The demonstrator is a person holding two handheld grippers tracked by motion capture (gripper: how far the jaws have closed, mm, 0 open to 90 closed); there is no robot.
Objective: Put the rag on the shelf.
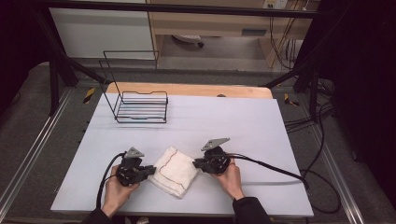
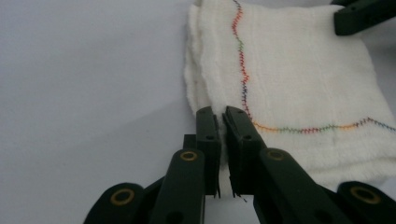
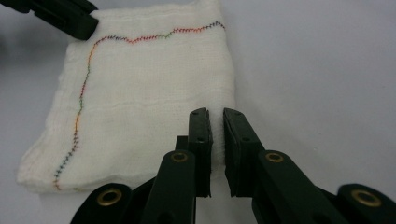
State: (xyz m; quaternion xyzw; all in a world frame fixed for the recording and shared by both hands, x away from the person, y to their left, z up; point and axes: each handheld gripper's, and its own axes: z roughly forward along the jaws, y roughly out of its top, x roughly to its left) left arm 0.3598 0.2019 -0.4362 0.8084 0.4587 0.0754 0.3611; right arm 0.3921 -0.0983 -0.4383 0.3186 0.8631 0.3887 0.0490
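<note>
I have the folded white gauze cloth with the rainbow-stitched seam (image 1: pixel 175 171) near the pale tabletop's (image 1: pixel 261 126) front edge; my left gripper (image 2: pixel 223 122) and right gripper (image 3: pixel 215 122) each pinch an opposite corner, fingers clamped on fabric, so I can lift it evenly

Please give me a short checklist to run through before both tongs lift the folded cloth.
1. Left tongs pinch the cloth corner: ok.
2. Right tongs pinch the opposite corner: ok.
3. All folded layers caught in each grip: cannot tell.
4. Cloth lying flat on the table, still folded: ok.
5. Wire rack well away from the cloth: ok.
6. Cables free of the cloth: ok.
</note>
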